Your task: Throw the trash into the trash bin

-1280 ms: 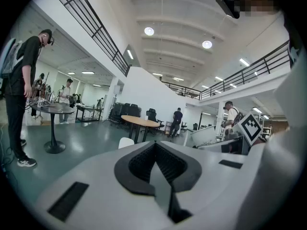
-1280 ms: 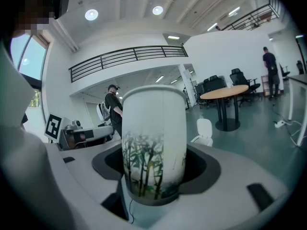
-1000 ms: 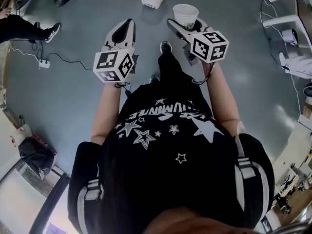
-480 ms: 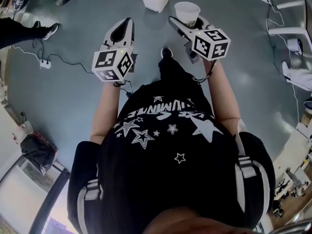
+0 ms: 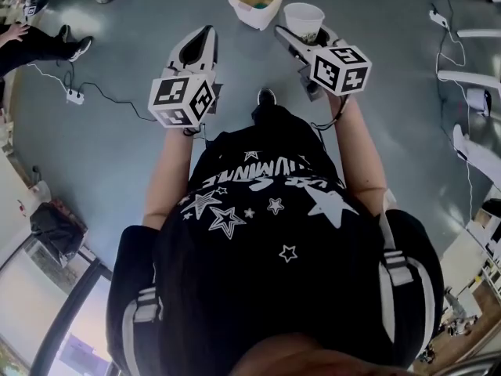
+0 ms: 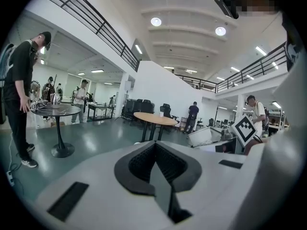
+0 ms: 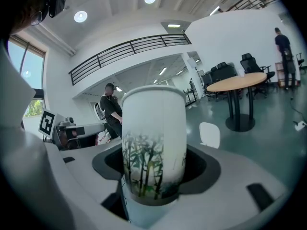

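One grey floor [image 5: 117, 155] fills the head view, with the wearer's black star-printed shirt [image 5: 266, 233] taking up the lower half. The left gripper view shows two round desks further off: one dark desk [image 6: 57, 110] on a pedestal with small items on top and a person in black [image 6: 21, 80] standing beside it, and one desk with a wooden top [image 6: 156, 120].

One pale trash bin [image 5: 249, 16] stands open on the floor at the top of the head view, with yellowish contents and a small teal bit inside.

There are two grippers, each carrying one marker cube. The left gripper [image 5: 205, 34] has its fingers together with nothing between them, and it points toward the floor left of the bin. The right gripper [image 5: 301, 36] has its fingers clamped on the sides of one white paper cup [image 7: 153, 143], which is upright, printed with green bamboo and open at the top. In the head view the cup shows just to the right of the bin's rim, not over its opening.

One white power strip [image 5: 74, 95] lies on the floor at the left, with a dark cable running from it.
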`<move>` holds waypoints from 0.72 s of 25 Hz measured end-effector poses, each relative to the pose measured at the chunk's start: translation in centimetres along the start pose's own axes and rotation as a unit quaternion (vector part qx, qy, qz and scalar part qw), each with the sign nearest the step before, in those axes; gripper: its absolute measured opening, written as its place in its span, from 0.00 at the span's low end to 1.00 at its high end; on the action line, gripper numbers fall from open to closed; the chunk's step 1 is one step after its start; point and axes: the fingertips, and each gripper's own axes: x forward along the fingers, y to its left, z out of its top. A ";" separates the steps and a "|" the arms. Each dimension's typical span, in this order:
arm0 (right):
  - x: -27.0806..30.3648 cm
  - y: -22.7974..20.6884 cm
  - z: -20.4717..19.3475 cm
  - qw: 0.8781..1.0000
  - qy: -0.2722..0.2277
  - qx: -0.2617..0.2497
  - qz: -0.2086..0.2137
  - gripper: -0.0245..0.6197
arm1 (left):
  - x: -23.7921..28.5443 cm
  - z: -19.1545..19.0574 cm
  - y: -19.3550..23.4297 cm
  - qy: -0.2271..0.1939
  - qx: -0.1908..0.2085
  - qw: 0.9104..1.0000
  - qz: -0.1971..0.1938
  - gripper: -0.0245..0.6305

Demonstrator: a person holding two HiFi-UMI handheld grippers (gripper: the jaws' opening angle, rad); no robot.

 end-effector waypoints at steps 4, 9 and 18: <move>2.0 -1.5 1.1 1.000 0.002 -0.002 0.010 0.50 | 2.4 0.5 0.7 -0.001 0.001 1.000 0.003 0.05; 4.3 -3.2 1.7 1.000 0.008 0.002 0.017 0.50 | 5.3 0.9 2.0 -0.002 0.000 1.000 0.009 0.05; 5.9 -3.9 2.8 1.000 0.010 0.002 0.017 0.50 | 6.9 2.1 3.4 -0.007 -0.001 1.000 0.011 0.05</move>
